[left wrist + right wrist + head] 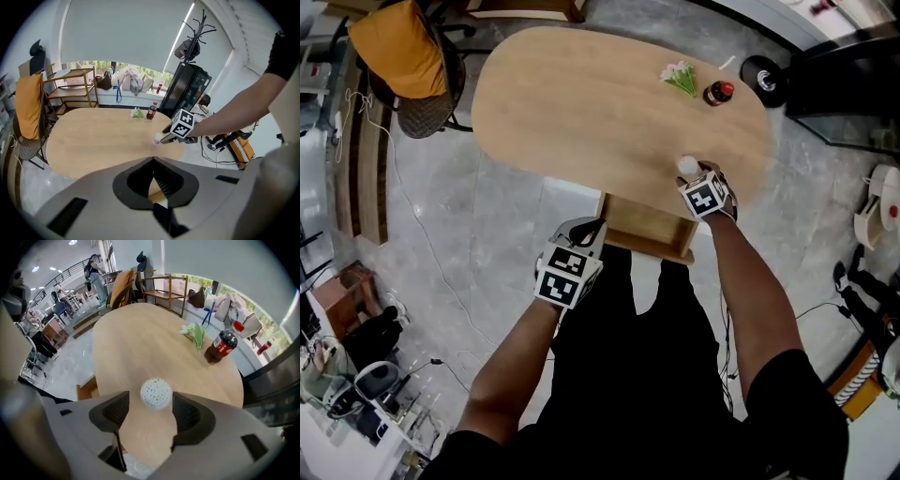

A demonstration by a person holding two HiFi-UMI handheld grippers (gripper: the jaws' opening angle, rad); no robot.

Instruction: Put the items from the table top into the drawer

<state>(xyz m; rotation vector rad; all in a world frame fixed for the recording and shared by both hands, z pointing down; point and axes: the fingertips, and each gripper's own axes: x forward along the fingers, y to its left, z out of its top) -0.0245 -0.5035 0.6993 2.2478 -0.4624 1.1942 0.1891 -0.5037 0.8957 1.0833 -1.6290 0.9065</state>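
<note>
Head view: nothing stowed yet, I'd say. The drawer stands open under the near edge of the surface, and its visible part looks bare. All three items sit on top: white dimpled ball near the front edge, cola bottle and green leafy bundle at the far end. The right tool has jaws apart, straddling the ball with pads not touching it. The left tool has jaws together and empty, hanging beside the drawer. First pick pending, all three left.
</note>
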